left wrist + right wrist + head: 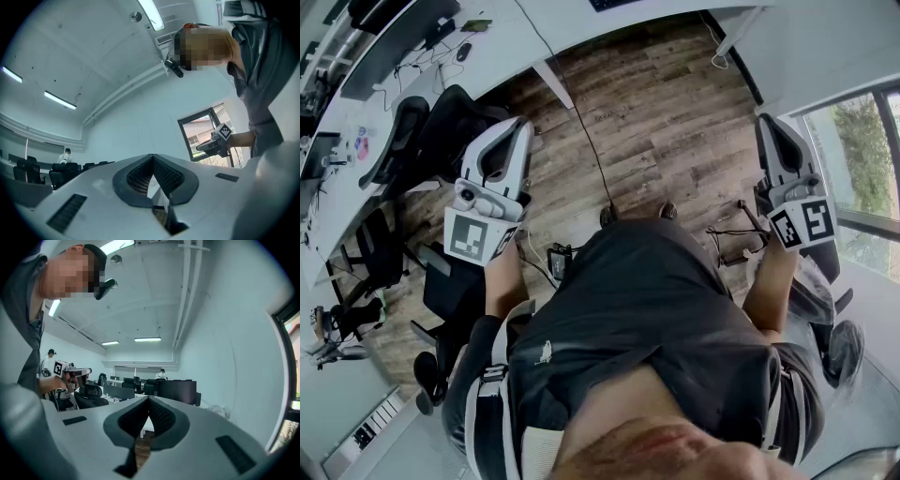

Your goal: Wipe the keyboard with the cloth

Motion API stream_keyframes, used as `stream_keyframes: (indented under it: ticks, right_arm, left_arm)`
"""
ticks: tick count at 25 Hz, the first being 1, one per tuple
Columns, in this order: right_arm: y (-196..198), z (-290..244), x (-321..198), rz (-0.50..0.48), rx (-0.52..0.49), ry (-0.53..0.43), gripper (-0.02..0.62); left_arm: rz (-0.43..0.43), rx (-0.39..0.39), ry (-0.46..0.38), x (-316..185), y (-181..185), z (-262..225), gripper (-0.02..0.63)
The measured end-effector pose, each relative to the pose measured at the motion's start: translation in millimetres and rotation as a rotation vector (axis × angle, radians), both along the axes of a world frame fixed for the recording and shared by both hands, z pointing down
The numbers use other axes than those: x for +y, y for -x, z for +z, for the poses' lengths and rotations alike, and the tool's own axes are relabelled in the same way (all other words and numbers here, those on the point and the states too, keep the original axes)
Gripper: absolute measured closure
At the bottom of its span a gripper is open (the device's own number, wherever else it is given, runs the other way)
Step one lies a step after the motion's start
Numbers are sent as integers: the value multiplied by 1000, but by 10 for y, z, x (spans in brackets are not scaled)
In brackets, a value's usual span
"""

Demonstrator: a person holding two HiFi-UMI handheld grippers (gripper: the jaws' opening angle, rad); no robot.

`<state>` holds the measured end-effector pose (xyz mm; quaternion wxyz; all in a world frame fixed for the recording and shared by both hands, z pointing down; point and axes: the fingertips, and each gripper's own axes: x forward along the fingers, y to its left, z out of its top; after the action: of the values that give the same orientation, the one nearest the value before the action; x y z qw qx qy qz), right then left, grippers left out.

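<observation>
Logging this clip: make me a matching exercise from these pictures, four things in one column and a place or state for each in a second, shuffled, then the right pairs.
Things:
A. left gripper
B. black office chair
C. window
D. white desk

Places or states:
1. at the right edge of the head view
2. jaws together, nothing between them
3. runs along the top left of the head view
4. stands on the wood floor, next to the desk

Pairs: A-2, B-4, C-1, D-3
</observation>
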<state>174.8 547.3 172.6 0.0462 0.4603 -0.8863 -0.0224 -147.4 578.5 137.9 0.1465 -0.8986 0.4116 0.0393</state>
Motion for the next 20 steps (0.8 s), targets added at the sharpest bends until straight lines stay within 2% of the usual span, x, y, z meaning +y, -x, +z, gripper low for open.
stream_keyframes:
  ticks: [14, 20]
  right_arm:
    - [-81, 82, -98, -9, 5, 4, 586]
    - [-134, 144, -277, -25, 13, -17, 586]
  left_arm:
    - [8, 8, 17, -121, -207, 66, 603]
    - [-17, 23, 20, -389, -612, 153, 603]
